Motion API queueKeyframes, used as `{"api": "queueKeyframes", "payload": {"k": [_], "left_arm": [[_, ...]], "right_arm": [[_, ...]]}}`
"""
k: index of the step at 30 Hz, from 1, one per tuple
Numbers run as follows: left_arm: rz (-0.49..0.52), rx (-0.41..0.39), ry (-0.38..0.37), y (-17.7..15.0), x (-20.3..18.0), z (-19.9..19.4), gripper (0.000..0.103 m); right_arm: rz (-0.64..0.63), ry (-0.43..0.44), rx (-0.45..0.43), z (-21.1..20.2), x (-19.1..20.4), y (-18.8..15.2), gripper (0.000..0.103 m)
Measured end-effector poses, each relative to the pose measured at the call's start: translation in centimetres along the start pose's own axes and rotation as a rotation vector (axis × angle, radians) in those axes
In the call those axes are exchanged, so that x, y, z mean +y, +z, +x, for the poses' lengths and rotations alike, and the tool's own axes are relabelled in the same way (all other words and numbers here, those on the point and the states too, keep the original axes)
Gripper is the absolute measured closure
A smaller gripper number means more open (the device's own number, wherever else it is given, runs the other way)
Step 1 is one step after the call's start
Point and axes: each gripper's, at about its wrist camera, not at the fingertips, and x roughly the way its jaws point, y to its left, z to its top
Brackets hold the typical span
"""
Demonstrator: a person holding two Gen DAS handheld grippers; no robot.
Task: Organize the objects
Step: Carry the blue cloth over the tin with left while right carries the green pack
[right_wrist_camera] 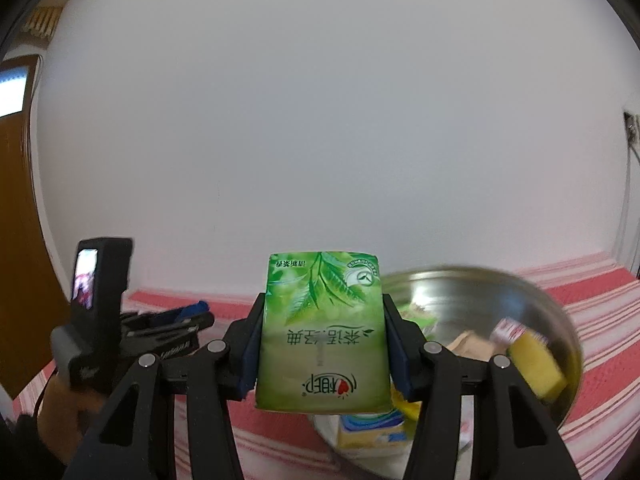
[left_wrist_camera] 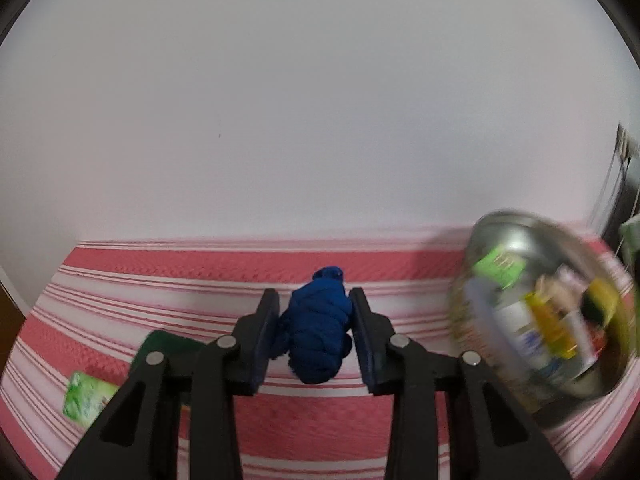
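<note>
Above the striped cloth (left_wrist_camera: 280, 412), my left gripper (left_wrist_camera: 316, 320) clamps a blue fabric bundle (left_wrist_camera: 320, 328); my right gripper (right_wrist_camera: 324, 344) grips a green tissue pack (right_wrist_camera: 322, 332) before the steel bowl (right_wrist_camera: 472, 292).

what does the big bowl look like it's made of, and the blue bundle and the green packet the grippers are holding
Bowl: metal, likely stainless steel; shiny grey wall with reflections.
Blue bundle: soft fabric, matte, bunched into folds between the left gripper pads.
Green packet: glossy printed plastic film, probably a tissue pack, in the right gripper.
</note>
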Motion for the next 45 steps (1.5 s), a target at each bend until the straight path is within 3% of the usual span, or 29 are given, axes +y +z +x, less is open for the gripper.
{"api": "queueKeyframes", "payload": {"k": [6,13,25,39,41,45], "left_arm": [[-0.009,-0.056,0.012,0.1,-4.2,-3.3,0.068],[-0.022,-0.081,-0.014,-0.2,-8.3,-3.1,0.068],[0.001,-0.041,-0.039,0.2,-14.1,-2.8,0.068],[0.077,0.002,-0.008,-1.3,-13.9,-2.6,0.068],[0.071,0.005,-0.002,-1.3,-16.0,-0.9,0.068],[0.07,0.008,0.001,-1.5,-16.4,-0.9,0.068]], "right_arm": [[0.005,-0.069,-0.043,-0.9,-3.4,0.5,0.049],[0.019,-0.144,-0.082,-1.9,-7.8,1.4,0.049],[-0.035,-0.288,-0.075,-1.4,-12.6,1.4,0.049],[0.087,-0.23,0.087,2.8,-14.2,0.2,0.048],[0.109,-0.232,0.105,3.0,-14.4,-0.1,0.048],[0.105,-0.248,0.125,3.4,-14.9,-0.1,0.048]]}}
